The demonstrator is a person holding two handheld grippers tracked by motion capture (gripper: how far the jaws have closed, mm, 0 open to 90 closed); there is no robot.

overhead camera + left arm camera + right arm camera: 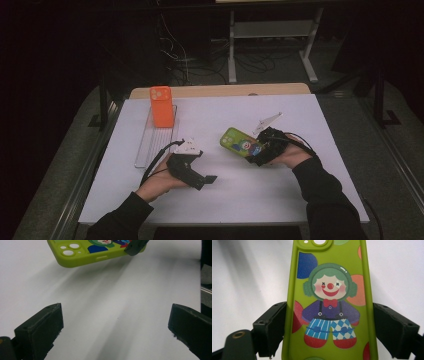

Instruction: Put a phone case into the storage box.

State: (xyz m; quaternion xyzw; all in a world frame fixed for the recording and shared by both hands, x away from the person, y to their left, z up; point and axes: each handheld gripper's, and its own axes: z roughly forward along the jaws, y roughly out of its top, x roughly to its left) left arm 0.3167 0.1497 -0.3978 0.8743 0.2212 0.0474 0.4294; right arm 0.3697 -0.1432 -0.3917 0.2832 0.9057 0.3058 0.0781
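A lime-green phone case (pixel 237 141) printed with a clown is held just above the white table (pixel 280 190), right of centre. My right gripper (pixel 253 150) is shut on it, a black jaw pressed to each long side (pixel 329 322), and the clown print (pixel 329 290) faces the camera. My left gripper (pixel 206 176) hovers low over the table, left of the case, and is open. In the left gripper view its jaws (pixel 116 317) stand wide apart over bare table, with the green case (pixel 82 253) ahead and apart from them.
An orange phone case (pixel 161 106) stands upright in a clear slotted rack (pixel 149 145) at the back left. A wooden strip (pixel 220 90) borders the table's far edge. Beyond it are cables and a white frame on a dark floor.
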